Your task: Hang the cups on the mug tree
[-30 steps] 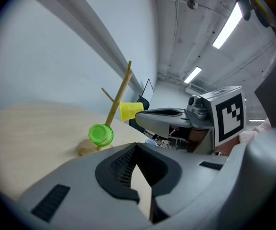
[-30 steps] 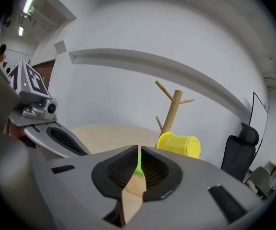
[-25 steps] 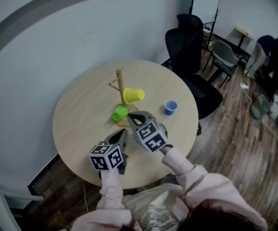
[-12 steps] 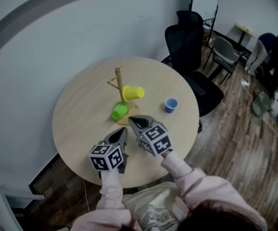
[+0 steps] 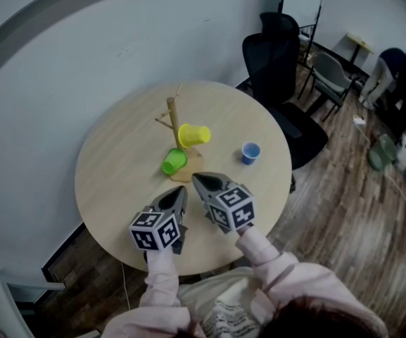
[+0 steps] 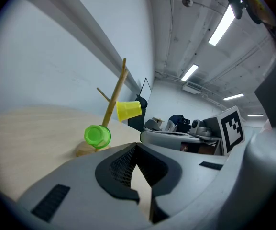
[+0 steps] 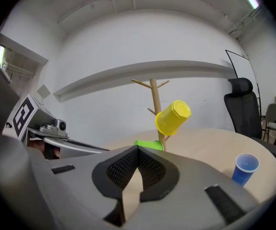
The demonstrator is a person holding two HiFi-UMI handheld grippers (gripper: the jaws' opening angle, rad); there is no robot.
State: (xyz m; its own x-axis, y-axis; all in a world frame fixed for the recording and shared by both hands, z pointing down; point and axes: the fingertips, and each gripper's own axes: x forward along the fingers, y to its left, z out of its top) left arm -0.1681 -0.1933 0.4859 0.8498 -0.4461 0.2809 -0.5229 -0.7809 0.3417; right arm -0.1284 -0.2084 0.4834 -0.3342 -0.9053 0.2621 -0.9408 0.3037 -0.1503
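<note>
While holding jaws of left gripper [image 5: 179, 192] and right gripper [image 5: 198, 180] together, faced yellow cup [image 5: 193, 135] and green cup [image 5: 174, 162] hung ahead on mug tree [image 5: 172, 115], blue cup [image 5: 250, 153] upright to right.

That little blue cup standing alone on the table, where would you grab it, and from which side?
Probably its rim: the small blue plastic cup stands upright, mouth up, so one jaw can slip inside its wall, one outside. Come from the near side with the right gripper; the wooden mug tree stands apart, leftward in the head view.
</note>
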